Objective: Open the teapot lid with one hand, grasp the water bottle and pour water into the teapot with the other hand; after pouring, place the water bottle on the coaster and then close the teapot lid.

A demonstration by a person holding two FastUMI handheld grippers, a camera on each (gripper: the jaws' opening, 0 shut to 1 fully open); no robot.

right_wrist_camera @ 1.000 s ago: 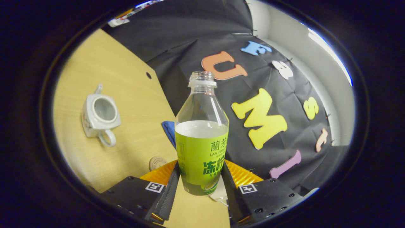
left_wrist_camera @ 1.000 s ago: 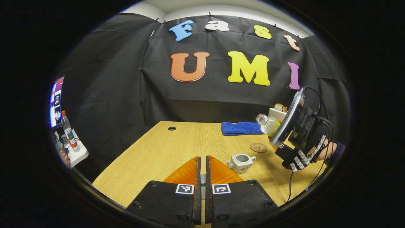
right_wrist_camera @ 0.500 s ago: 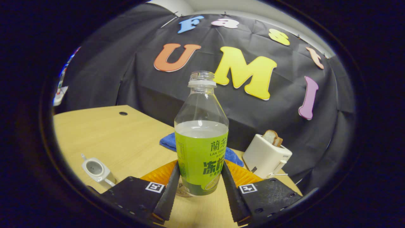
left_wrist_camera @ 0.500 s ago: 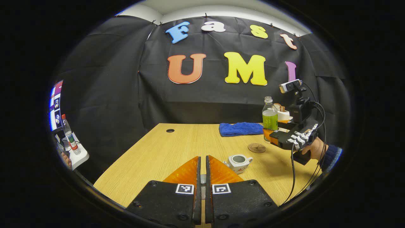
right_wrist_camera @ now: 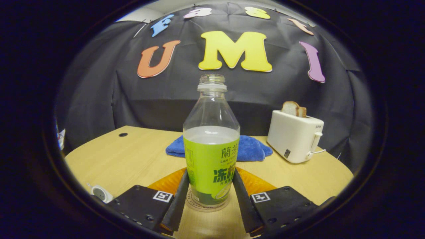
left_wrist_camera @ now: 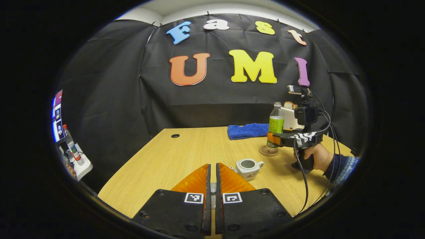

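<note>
The right tool (right_wrist_camera: pixel 210 196) pinches the water bottle (right_wrist_camera: pixel 211 146) upright between its fingers, base on or just over the coaster (right_wrist_camera: pixel 194 205). Next, I judge, it must let go. The left tool (left_wrist_camera: pixel 212 186), pressed together, sits just behind the lidless teapot (left_wrist_camera: pixel 247 165).

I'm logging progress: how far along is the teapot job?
Done: the teapot sits lidless. In hand: the right gripper grips the upright water bottle at the coaster. The left gripper is closed; whether it pinches the lid is unclear. Left: release the bottle, close the lid.
</note>
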